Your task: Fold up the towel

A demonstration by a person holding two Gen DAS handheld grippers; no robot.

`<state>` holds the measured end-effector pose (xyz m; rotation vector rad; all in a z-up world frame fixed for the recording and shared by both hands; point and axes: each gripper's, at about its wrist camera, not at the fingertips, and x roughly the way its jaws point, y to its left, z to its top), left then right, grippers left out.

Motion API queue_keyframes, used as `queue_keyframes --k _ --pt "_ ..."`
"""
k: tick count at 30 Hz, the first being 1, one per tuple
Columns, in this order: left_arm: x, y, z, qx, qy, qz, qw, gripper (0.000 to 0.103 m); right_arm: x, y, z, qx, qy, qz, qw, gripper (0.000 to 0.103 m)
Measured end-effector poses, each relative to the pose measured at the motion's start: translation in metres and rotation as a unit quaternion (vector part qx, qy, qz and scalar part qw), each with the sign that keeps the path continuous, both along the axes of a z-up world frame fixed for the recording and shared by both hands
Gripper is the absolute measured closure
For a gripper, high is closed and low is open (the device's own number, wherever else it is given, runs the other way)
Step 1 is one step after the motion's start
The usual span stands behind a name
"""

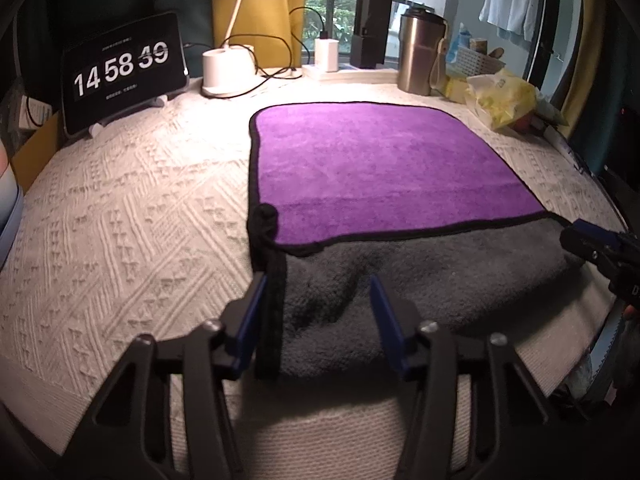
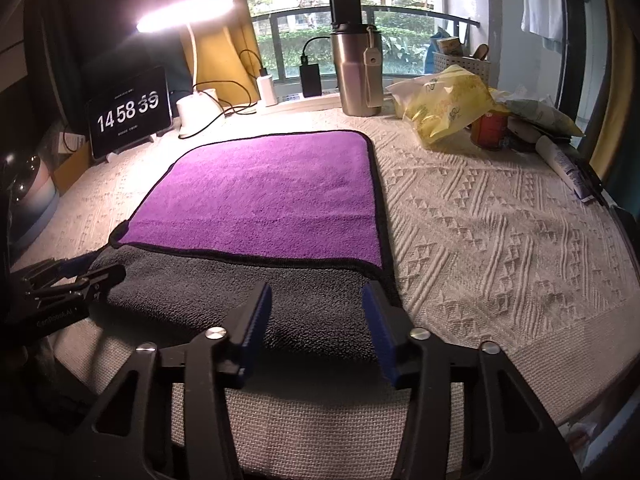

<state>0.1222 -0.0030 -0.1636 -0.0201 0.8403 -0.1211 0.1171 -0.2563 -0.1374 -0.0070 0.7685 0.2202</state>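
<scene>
Nearest the lens, the left claw stands open at the towel's near left corner, its blue fingers straddling the black-edged border without pinching it. Beyond it the towel lies flat on the counter, which wears a cream textured cloth: the purple face spreads across the middle, and the near strip is turned over to show its grey underside, with a small curl of black trim at the left end of the fold. Left of the towel, at the back, a clock reads 14 58 39, with a white lamp base and a charger beside it. Farther right stand a steel mug and a yellow bag. At the towel's near right corner the right claw is likewise open, its fingers set either side of the grey strip's right end and gripping nothing. Right of that, a red can sits by the bag.
</scene>
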Motion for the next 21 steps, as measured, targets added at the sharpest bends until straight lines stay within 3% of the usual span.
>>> queue_keyframes --k 4,8,11,18,21 --pt "-0.001 -0.001 -0.001 0.001 -0.002 -0.011 0.9999 0.06 0.003 0.0 -0.008 0.007 0.007 0.007 1.0 0.078" --pt "-0.002 -0.001 0.0 0.005 -0.006 -0.014 0.9999 0.075 0.004 -0.002 -0.015 0.015 0.01 0.012 1.0 0.095" --pt "-0.003 -0.001 0.003 0.004 -0.012 -0.016 0.9998 0.083 0.003 -0.01 -0.014 0.03 0.004 0.006 1.0 0.098" --pt "-0.009 -0.004 0.008 0.009 -0.028 -0.022 0.9993 0.09 0.003 -0.024 -0.012 0.027 -0.003 -0.022 0.999 0.098" --pt "-0.013 -0.007 0.013 0.02 -0.04 -0.024 0.9987 0.091 0.006 -0.031 -0.013 0.029 -0.002 -0.038 0.999 0.092"
